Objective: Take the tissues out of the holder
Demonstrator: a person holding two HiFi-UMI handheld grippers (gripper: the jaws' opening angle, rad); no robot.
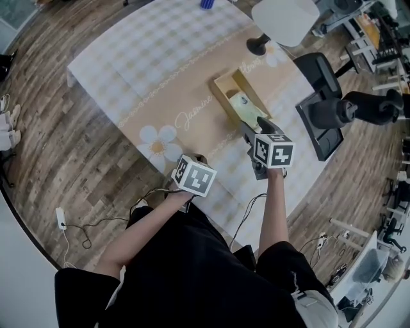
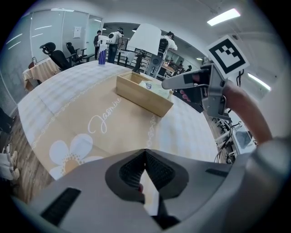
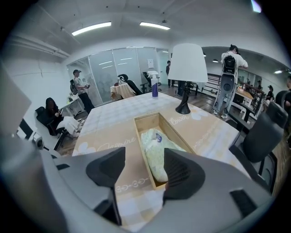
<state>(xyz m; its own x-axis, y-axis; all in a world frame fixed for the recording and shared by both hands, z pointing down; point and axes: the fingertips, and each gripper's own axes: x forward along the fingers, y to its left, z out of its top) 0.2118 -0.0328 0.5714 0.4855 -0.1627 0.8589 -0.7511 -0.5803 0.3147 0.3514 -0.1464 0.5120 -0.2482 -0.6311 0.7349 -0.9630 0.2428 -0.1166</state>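
A long open wooden holder (image 1: 225, 86) lies on the tablecloth, with a pale green pack of tissues (image 1: 241, 104) inside it. My right gripper (image 1: 255, 125) hovers over the holder's near end, and its jaws stand open with nothing between them. In the right gripper view the tissue pack (image 3: 157, 152) lies in the holder (image 3: 141, 132) just beyond the open gripper (image 3: 144, 175). My left gripper (image 1: 197, 160) is at the table's front edge, well short of the holder, and it is shut and empty. Seen from the left gripper (image 2: 145, 157), the holder (image 2: 143, 96) and the right gripper (image 2: 182, 82) lie ahead.
A lamp with a white shade (image 1: 285, 19) and a black base (image 1: 258, 45) stands behind the holder. A blue bottle (image 1: 207, 4) is at the table's far edge. A black office chair (image 1: 327, 112) stands at the table's right side. People stand in the background.
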